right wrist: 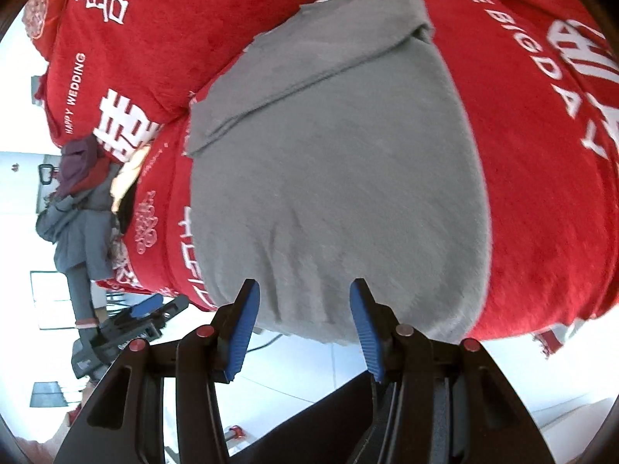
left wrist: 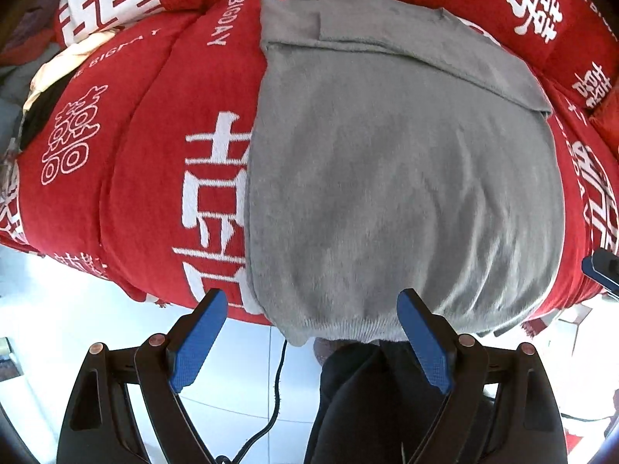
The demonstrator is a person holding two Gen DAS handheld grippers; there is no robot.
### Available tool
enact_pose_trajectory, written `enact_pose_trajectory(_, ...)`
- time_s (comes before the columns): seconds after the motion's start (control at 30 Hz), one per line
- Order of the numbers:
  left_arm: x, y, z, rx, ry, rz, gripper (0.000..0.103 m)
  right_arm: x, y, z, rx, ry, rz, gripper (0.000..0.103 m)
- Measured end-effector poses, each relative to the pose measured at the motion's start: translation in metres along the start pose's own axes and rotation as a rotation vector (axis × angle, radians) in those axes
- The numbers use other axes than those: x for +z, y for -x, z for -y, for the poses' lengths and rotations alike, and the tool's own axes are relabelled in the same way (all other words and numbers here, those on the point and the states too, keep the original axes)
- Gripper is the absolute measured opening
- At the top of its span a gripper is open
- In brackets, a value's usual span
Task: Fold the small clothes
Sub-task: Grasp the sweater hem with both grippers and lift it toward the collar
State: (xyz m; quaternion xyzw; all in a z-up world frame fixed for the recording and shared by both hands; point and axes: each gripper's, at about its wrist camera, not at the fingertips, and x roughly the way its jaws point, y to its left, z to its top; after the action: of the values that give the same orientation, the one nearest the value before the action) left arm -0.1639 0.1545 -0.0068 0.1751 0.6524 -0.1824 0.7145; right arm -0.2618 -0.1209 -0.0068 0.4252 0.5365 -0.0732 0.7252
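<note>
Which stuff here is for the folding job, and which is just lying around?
For the job:
- grey sweater, sleeves already folded across the top
- left tool, open and empty
- right tool, open and empty

Just lying about:
- red blanket underneath
- heap of other clothes at the side
- black cable on the floor

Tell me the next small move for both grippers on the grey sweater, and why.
Probably lower both onto the ribbed hem and pinch it. The grey sweater lies flat on the red blanket, sleeves already folded in, and the left gripper and right gripper both stand open and empty at that near edge.
</note>
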Motion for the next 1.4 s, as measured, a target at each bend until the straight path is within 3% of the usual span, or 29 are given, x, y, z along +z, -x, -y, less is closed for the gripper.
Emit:
enact_pose_trajectory(0.37, -0.012, -0.034, -0.001, -0.05, 0.07, -0.012, 0.09, -0.012, -0.017, 0.052, -0.073, -0.007, -0.076, 0.053)
enact_pose_trajectory(0.53, -0.021, -0.049, -0.028, -0.102, 0.108, 0.029, 0.09, -0.013, -0.025, 0.077, -0.09, 0.022, -0.098, 0.053)
enact_pose_trajectory(0.83, -0.049, -0.089, -0.067, -0.244, 0.141, -0.06, 0.09, -0.045, -0.052, 0.14, -0.09, -0.018, -0.246, 0.053)
enact_pose_trajectory(1.07, -0.044, -0.113, -0.044, -0.306, 0.064, -0.088, 0.09, -0.051, -0.071, 0.141, -0.011, -0.004, -0.218, 0.053)
enact_pose_trajectory(1.23, -0.038, -0.121, -0.047, -0.327, 0.085, -0.091, 0.09, -0.054, -0.086, 0.13, 0.002, 0.06, -0.278, 0.055)
enact_pose_trajectory(1.4, -0.045, -0.135, -0.055, -0.339, 0.078, -0.136, 0.09, -0.053, -0.088, 0.123, 0.072, 0.032, -0.258, 0.055)
